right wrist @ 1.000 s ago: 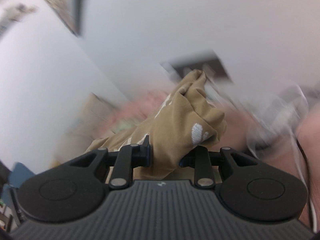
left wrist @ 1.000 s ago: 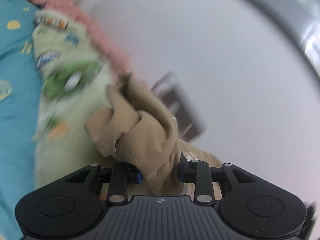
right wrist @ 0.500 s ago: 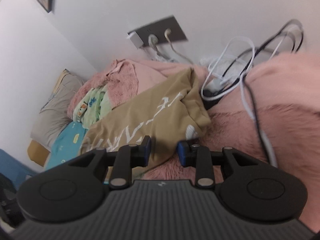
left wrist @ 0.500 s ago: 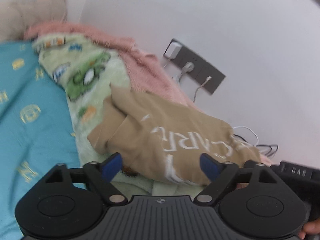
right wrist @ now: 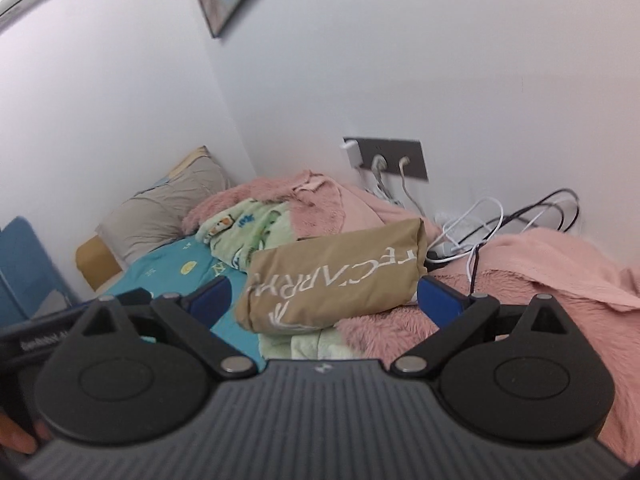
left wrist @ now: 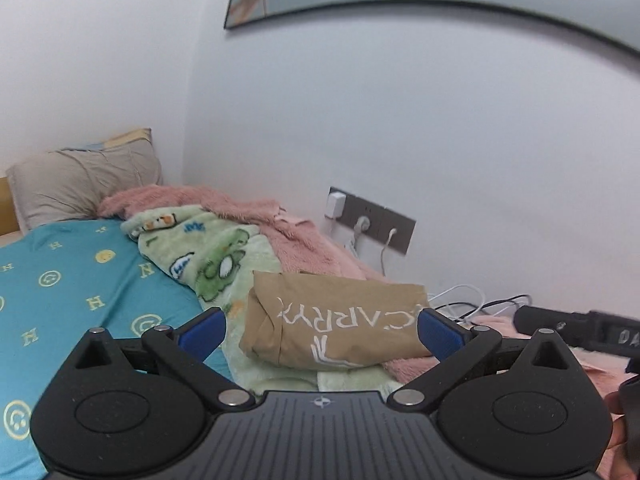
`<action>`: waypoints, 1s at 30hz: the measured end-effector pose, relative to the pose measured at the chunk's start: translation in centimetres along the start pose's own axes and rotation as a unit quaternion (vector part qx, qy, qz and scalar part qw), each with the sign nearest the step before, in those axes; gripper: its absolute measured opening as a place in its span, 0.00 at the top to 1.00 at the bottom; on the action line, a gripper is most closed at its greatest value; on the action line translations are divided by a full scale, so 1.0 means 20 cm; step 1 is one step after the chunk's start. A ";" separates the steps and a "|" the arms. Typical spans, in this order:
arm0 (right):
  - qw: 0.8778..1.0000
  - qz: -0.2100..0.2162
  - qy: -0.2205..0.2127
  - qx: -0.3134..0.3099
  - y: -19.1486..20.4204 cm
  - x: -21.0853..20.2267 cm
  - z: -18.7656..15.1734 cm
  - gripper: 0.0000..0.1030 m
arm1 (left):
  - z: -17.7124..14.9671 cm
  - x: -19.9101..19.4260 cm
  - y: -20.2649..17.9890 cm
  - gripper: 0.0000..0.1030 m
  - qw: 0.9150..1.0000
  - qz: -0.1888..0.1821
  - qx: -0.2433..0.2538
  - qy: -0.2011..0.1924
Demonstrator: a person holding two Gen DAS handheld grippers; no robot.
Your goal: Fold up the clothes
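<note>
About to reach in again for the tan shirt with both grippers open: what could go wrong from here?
The folded tan shirt lies on uneven bedding, straddling the green blanket and pink blanket, so it may slump or unfold if nudged.

Loose cables lie right beside its far end; the right gripper could snag them.

The left gripper might pinch the green blanket along with the shirt.

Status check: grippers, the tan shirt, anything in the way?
Left gripper open, empty. Right gripper open, empty. Tan shirt folded, lying on green blanket. Cables beside it, not blocking.
</note>
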State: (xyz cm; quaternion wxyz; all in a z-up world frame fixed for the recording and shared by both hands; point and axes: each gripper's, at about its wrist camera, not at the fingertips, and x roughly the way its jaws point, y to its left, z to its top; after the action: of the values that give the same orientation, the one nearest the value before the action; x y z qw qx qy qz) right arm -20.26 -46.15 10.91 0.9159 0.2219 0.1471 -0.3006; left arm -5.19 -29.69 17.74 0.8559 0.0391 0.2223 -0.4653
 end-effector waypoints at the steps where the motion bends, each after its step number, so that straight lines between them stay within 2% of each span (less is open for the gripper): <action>1: 1.000 0.001 -0.006 -0.008 0.02 -0.04 -0.02 0.02 | -0.02 -0.07 0.00 0.00 1.000 0.003 -0.001 -0.009; 12: 0.992 0.014 -0.073 -0.100 0.28 -0.38 -0.22 0.02 | -0.24 -0.70 -0.04 0.00 0.993 0.046 0.031 -0.104; 18: 0.990 0.022 -0.083 -0.108 0.37 -0.43 -0.26 0.02 | -0.30 -0.79 -0.02 0.00 0.992 0.050 0.034 -0.115; 30: 0.988 0.004 -0.098 -0.119 0.43 -0.45 -0.28 0.02 | -0.35 -0.83 0.06 0.00 0.992 0.057 0.015 -0.112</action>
State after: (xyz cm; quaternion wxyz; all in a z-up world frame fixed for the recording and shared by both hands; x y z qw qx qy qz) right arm -22.62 -32.80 12.41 0.9469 0.0814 0.0905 -0.2976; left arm -14.40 -14.18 18.13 0.8999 0.0122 0.1156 -0.4203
